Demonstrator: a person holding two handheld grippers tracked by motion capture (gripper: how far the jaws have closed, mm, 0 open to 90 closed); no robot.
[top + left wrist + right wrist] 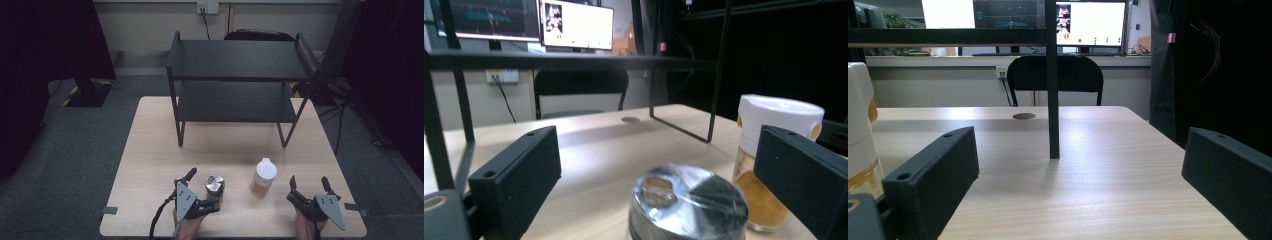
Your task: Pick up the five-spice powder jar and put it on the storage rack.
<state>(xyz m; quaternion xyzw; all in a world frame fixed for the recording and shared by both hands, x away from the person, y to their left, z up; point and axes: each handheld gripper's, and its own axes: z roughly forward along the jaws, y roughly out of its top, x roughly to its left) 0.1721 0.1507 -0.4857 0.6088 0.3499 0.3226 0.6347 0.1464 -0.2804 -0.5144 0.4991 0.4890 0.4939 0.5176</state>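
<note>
**Left tool around the small tin, grasp not made yet**

Step in hand, by judgement: reaching for the round metal tin [214, 184] with the left tool [204, 189]. Jaws spread to both sides of the tin, no pad pressing on it, so released and holding nothing. Tin standing on the bench [150, 150], between the jaws and slightly ahead of them in the left gripper view [688, 207]. Right tool [309, 187] also released, empty, resting low on the bench, with the white-capped jar [263, 176] just to its left.

Next move probably calls for pushing a little more forward, keeping the tin centred, then closing gently; shiny lid may slip.

From above: black two-level shelf [240, 75] beyond both tools, and the gap between tin and jar. From the left gripper view: film-like reflective top of the tin, orange content of the jar [769, 175]. From the right gripper view: only the jar's edge [860, 135], far left of the jaws.
</note>
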